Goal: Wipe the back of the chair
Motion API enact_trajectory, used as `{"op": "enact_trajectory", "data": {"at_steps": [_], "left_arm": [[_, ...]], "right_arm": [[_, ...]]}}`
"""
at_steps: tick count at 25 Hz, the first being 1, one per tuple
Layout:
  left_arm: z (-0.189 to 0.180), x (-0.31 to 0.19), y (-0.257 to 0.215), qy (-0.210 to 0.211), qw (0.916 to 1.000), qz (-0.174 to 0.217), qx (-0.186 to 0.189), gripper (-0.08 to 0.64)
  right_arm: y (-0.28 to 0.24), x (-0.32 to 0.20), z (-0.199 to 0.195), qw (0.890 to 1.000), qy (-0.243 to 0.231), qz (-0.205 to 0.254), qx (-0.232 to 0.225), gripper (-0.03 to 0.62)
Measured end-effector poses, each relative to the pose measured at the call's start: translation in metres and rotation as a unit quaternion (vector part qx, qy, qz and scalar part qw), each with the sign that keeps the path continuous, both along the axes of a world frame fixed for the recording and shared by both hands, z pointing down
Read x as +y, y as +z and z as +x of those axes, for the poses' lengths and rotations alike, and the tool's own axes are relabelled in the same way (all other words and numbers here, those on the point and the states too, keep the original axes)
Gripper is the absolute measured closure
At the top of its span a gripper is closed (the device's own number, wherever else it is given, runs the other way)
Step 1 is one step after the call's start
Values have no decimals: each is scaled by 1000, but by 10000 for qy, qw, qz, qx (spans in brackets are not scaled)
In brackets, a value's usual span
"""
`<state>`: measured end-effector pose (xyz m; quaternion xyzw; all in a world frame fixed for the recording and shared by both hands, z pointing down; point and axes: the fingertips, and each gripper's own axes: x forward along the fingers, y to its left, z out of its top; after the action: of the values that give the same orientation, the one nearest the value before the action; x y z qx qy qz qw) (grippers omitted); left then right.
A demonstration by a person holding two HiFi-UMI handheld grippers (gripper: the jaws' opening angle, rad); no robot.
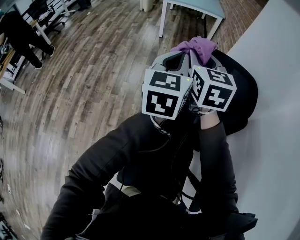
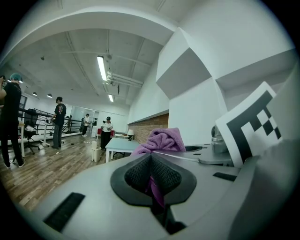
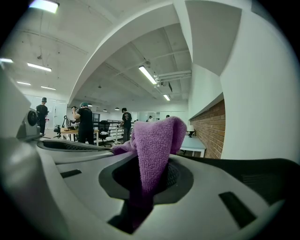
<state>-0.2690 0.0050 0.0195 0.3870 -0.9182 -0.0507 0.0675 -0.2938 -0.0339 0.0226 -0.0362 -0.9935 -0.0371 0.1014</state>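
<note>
At the far left of the head view, the wooden floor (image 1: 84, 70) stretches toward a person in black (image 1: 18, 33) by some desks, and a pale blue table (image 1: 192, 7) stands further along the top edge.

Nearer the middle I see my two dark sleeves (image 1: 140, 150) raised, with both tools held close together side by side, their marker cubes almost touching. My left gripper (image 2: 153, 173) is clenched: in the left gripper view its two black pads meet, and a thin strip of the purple cloth (image 2: 161, 139) is pinched between them. The rest of the cloth bunches up beyond the jaw tips. The neighbouring tool's marker cube (image 2: 248, 124) fills the right of that view.

My right gripper (image 3: 150, 180) is also clamped on the same purple cloth, which rises from between its pads as a thick fold and droops over at the top. So the cloth is grasped by both tools at once, gathered in a small heap just above the jaw tips in the head view.

To the right of the tools sits the black chair (image 1: 241, 101), its rounded dark shape showing behind and beside the right cube. In the right gripper view its black edge (image 3: 248, 171) lies low on the right, below the brick wall (image 3: 211, 129). I cannot tell whether the cloth touches the chair. Furthest right is a plain white surface (image 1: 276, 93) that the chair stands against.
</note>
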Motion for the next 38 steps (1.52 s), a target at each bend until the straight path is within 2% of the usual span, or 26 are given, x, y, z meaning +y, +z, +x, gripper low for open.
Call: {"op": "enact_trajectory", "data": {"at_steps": [8, 13, 19, 29, 38], "left_arm": [[14, -14, 24, 155, 9996, -107, -187, 552], [23, -18, 32, 142, 9994, -7, -316, 552], [25, -21, 21, 97, 9963, 35, -857, 552], [29, -33, 29, 187, 9961, -31, -861, 552], [46, -77, 35, 518, 9949, -51, -862, 552]], "right_arm": [[24, -10, 16, 9999, 2, -90, -82, 523], [32, -15, 29, 9999, -5, -120, -89, 523], [29, -19, 29, 9997, -34, -151, -199, 523], [36, -33, 36, 9995, 134, -117, -258, 523], [46, -79, 56, 9985, 516, -123, -132, 523]]}}
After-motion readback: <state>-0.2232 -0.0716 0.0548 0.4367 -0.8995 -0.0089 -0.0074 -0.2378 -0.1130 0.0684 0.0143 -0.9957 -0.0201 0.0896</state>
